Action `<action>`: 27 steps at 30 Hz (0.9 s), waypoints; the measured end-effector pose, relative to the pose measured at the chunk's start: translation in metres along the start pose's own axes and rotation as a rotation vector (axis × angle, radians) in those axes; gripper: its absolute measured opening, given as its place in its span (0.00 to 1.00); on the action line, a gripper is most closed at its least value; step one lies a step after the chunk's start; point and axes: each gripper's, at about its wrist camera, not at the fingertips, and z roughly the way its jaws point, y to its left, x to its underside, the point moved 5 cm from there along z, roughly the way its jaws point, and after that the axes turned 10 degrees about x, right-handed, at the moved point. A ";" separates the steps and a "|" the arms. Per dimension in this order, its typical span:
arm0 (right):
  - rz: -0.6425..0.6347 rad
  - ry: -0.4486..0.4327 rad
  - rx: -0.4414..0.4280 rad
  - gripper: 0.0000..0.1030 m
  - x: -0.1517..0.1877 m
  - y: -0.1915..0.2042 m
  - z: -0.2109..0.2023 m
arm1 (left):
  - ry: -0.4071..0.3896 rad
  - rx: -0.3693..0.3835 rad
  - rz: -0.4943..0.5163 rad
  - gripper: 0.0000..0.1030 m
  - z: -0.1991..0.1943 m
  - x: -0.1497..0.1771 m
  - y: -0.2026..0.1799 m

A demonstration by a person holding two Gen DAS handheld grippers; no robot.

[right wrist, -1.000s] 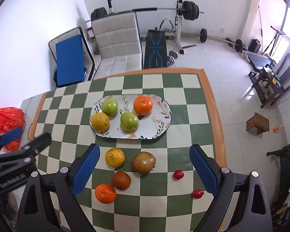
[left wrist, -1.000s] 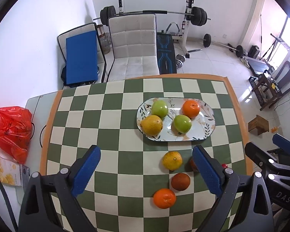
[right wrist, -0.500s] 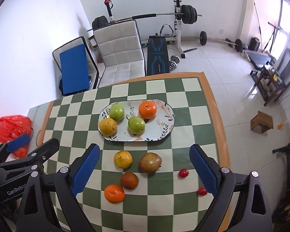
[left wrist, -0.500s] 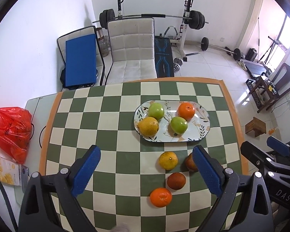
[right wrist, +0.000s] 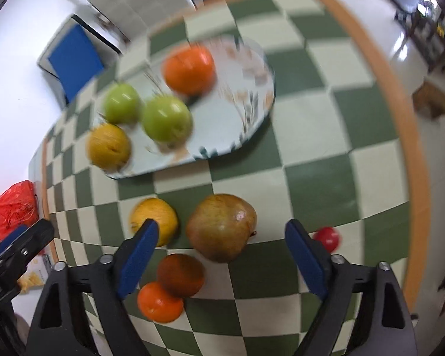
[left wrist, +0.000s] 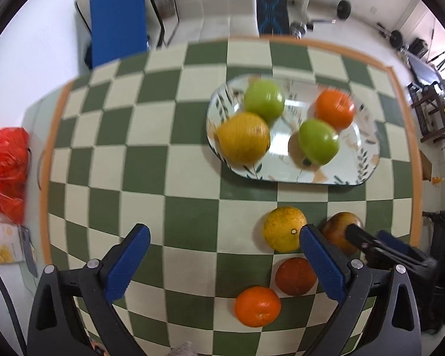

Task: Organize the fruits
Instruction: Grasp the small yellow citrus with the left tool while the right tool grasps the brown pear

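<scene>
While the right gripper hangs with its jaws spread wide on either side of the brownish pomegranate, gripping nothing, the left gripper is likewise spread and empty above the checkered table. Four fruits lie on the oval plate; a yellow orange, a dark red fruit and a small orange sit loose near the pomegranate

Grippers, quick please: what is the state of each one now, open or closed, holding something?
Left gripper: open, holding nothing.
Right gripper: open, holding nothing; the large brownish-red round fruit lies between its blue fingers, not gripped.
</scene>
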 end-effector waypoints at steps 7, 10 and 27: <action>0.003 0.120 -0.059 0.68 0.004 0.005 0.059 | 0.138 0.082 -0.066 1.00 0.049 -0.005 -0.008; -0.033 0.107 -0.011 0.68 0.010 -0.002 0.056 | 0.195 0.117 -0.060 1.00 0.067 -0.004 -0.017; -0.020 0.140 0.039 0.69 0.032 -0.035 0.061 | 0.267 0.101 0.124 0.55 0.110 0.032 -0.042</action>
